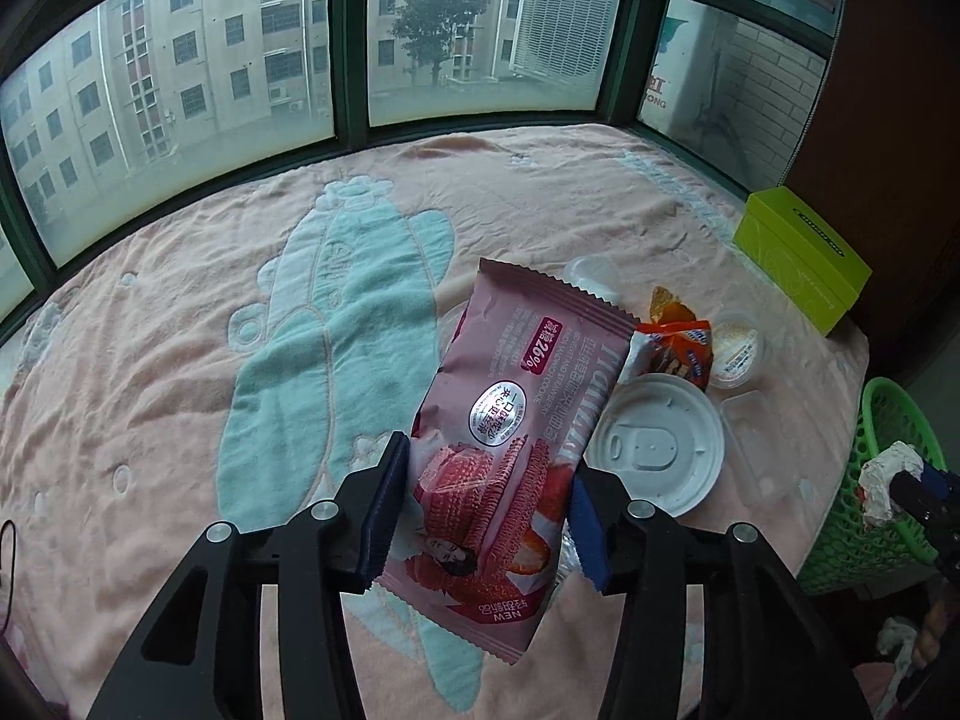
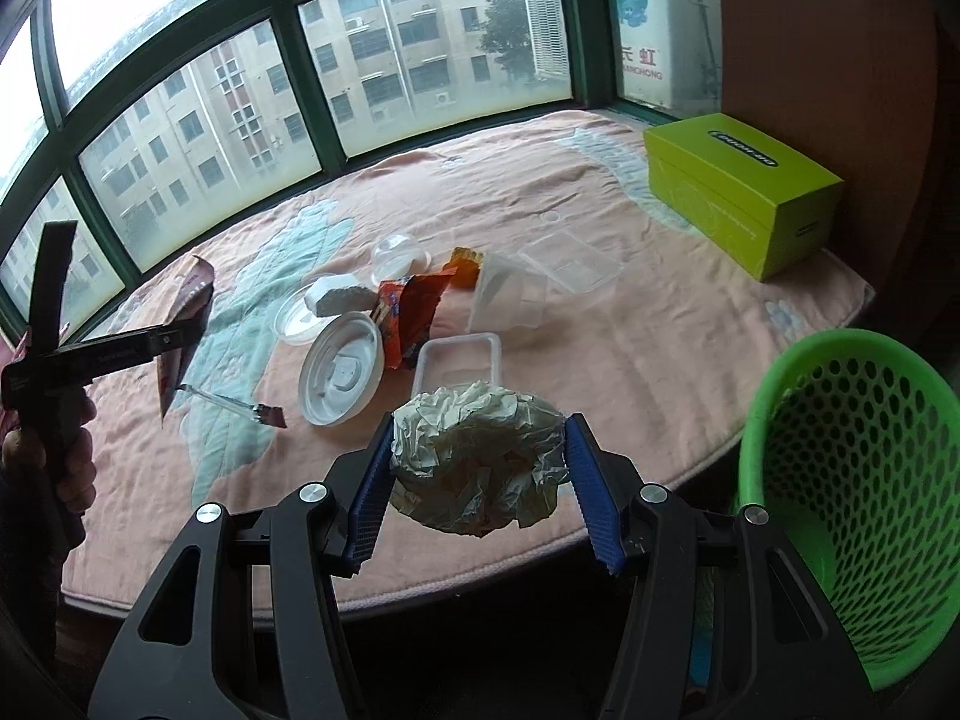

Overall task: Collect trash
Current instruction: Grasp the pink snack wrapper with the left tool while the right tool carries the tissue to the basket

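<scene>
My left gripper [image 1: 480, 501] is shut on a pink cookie wrapper [image 1: 510, 414] and holds it above the pink blanket [image 1: 180, 360]. In the right wrist view the left gripper [image 2: 174, 336] and the wrapper [image 2: 186, 312] show at the left. My right gripper [image 2: 480, 468] is shut on a crumpled paper ball [image 2: 477, 462], held over the blanket's near edge, left of the green mesh basket [image 2: 840, 480]. The paper ball [image 1: 888, 480] and basket [image 1: 888, 420] also show at the left wrist view's right edge.
On the blanket lie a white round lid [image 2: 342, 375], an orange snack wrapper [image 2: 414, 312], clear plastic trays [image 2: 570, 270], a white cup [image 2: 504, 294], a clear dome lid [image 2: 399, 255] and a small torn wrapper piece [image 2: 240, 405]. A green box [image 2: 744, 192] stands far right.
</scene>
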The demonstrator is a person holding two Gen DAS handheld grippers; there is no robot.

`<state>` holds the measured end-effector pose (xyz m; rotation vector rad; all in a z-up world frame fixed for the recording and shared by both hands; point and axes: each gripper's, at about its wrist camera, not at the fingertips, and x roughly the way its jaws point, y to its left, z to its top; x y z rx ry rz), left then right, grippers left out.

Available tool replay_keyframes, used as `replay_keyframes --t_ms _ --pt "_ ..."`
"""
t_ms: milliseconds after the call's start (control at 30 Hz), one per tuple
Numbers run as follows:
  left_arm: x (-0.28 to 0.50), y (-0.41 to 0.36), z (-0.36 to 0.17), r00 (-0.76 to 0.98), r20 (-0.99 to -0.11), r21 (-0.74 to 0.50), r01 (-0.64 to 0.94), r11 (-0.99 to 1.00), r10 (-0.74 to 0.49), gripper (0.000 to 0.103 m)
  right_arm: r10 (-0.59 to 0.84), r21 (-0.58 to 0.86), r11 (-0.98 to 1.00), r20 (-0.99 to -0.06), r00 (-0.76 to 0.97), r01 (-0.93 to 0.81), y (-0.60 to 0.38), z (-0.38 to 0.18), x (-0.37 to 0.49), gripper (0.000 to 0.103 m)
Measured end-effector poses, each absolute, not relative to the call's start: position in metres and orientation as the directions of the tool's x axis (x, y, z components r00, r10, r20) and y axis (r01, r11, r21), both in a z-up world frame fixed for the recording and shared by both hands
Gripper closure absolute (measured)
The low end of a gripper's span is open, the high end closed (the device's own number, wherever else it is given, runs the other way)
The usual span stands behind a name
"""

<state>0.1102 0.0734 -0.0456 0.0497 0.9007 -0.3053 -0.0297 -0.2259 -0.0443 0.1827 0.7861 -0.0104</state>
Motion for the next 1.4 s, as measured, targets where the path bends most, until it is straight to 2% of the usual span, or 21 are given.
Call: replay_keyframes --t_ms 267,633,900,1200,1400 --pt "0.097 0.035 0.001 0.625 -0.719 -0.076 0.366 0.927 -0.305 0.064 -0.031 0.161 0.968 -0.682 0.73 0.192 -0.275 -0.033 -0.048 0.048" --pt "0.088 -0.029 0.034 0.597 -0.665 -0.13 0.499 0.857 -0.448 0.064 -0.166 0.139 0.923 -0.697 0.698 0.358 -0.334 -0.041 -0.074 0.048" --pt "0.082 -0.104 0.04 0.516 -0.644 -0.173 0.621 0.764 -0.565 0.065 -0.235 0.122 0.89 -0.703 0.671 0.44 -0.363 -0.044 -0.094 0.047" --pt "0.067 -0.181 0.041 0.412 -0.646 -0.205 0.717 0.666 -0.643 0.065 -0.271 0.127 0.857 -0.712 0.648 0.499 -0.389 -0.048 -0.116 0.046" --pt "0.054 -0.227 0.039 0.343 -0.655 -0.223 0.763 0.606 -0.673 0.065 -0.285 0.14 0.841 -0.706 0.648 0.523 -0.4 -0.048 -0.129 0.036"
